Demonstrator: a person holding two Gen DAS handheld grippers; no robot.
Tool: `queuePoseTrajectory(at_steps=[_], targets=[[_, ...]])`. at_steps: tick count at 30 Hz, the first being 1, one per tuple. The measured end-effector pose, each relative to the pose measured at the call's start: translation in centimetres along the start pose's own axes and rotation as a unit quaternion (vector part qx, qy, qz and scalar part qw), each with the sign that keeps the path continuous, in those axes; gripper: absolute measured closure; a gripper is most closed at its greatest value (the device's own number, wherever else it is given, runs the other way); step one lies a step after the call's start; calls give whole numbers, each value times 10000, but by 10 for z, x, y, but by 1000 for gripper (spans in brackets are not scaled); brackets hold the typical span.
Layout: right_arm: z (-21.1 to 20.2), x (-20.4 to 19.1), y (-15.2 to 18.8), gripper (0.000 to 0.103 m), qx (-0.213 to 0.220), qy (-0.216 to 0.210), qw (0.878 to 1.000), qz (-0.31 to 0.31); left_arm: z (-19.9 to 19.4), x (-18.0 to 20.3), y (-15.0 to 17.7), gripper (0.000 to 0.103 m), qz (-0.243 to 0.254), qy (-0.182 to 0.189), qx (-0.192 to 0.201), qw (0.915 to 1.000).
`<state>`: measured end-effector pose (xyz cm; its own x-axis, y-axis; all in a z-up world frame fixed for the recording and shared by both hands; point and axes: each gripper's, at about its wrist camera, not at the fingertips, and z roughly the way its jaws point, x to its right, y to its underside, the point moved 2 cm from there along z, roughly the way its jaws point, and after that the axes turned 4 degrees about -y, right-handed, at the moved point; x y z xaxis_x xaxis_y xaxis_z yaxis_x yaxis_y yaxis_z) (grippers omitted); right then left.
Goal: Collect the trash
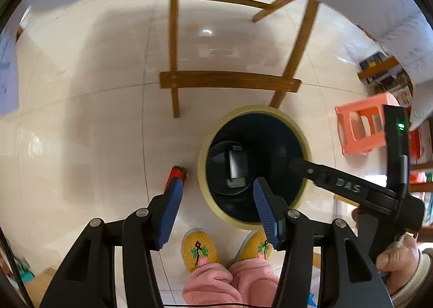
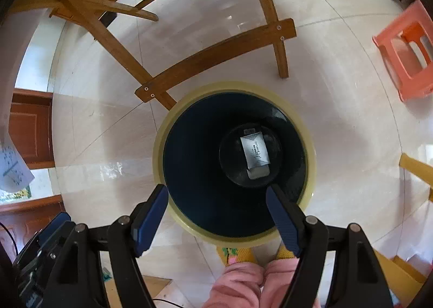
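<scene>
Both tongs, two black hand-held grippers with ribbed blue pads, point steeply down over a round bin with a pale yellow rim and dark inside (image 2: 159, 145), which stands on a glossy cream tile floor (image 1: 81, 132). The left gripper (image 1: 216, 186) has its jaws apart with nothing between the pads; one pad hangs over the floor just outside the bin's rim, the other over the bin's mouth. The right gripper (image 2: 217, 191) also stands open and empty, with its pads spread above the near side of the bin's mouth.

At the bottom of the bin lies a flat silver-grey packet with small print (image 2: 255, 153), on top of a pale grey piece that I cannot identify. On the floor, just beside the bin's rim and partly hidden by the left gripper's pad, lies a small red and black object (image 1: 177, 174); what it is cannot be told.

Beyond the bin stand the legs of a brown wooden chair (image 1: 230, 81) and, well apart, an orange plastic stool (image 1: 360, 129). Yellow knitted slippers (image 1: 199, 249) and pink trouser cuffs of the person show at the near edge of the floor.

Judging by the empty jaws above the bin, a drop-off step seems finished. The next move probably calls for bringing a gripper to the red and black object, straddling it, and closing on it without knocking the bin.
</scene>
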<state>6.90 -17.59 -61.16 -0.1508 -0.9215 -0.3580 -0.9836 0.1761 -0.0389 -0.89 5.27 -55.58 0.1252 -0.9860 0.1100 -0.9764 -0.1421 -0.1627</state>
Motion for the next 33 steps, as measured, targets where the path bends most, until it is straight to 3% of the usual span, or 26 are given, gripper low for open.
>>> queuePoseTrajectory(at_steps=[6, 11, 20, 28, 33], targets=[[10, -12, 7, 28, 217, -5, 9991, -372, 31, -40, 17, 50, -549, -74, 11, 9985], [28, -18, 13, 28, 409, -114, 9970, -646, 80, -77, 34, 50, -824, -125, -25, 9965], [72, -16, 25, 28, 775, -26, 9918, -1013, 196, -109, 57, 50, -440, -172, -295, 9984], [117, 4, 15, 28, 601, 267, 9956, -675, 293, -113, 66, 50, -241, -233, -609, 9976], [125, 8, 5, 28, 492, 218, 9967, -605, 345, -109, 66, 50, -200, -274, -819, 9961]])
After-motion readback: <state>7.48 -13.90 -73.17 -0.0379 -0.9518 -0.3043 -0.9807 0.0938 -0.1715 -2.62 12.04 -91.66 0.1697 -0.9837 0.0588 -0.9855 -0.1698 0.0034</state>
